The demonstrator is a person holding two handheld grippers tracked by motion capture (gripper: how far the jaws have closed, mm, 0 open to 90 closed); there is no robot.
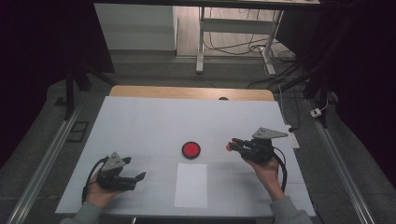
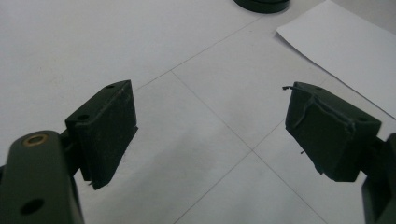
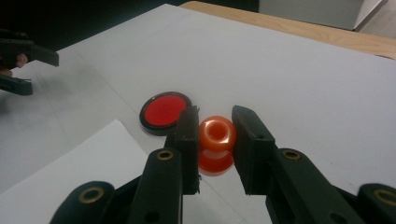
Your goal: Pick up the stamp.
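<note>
High view: the right gripper (image 1: 235,145) holds a small orange piece (image 1: 229,147) above the table (image 1: 140,116), right of its middle. The red disc (image 1: 191,150) lies just left of that piece, near the table's centre, with a white paper sheet (image 1: 191,185) between it and the near edge. So the disc lies to the left of the jaws, and the right hand (image 1: 264,168) is clearly nearer to it than the left gripper (image 1: 138,178), which rests near the near-left corner.

Left gripper view: its jaws stand wide apart with nothing between them; the disc is cut off at the top edge.

Right gripper view: the jaws are clamped on the sides of the orange spool-like piece (image 3: 216,143), its hole facing the camera. The disc (image 3: 164,111) sits just beyond the left jaw. Whether the piece touches the table I cannot tell.
</note>
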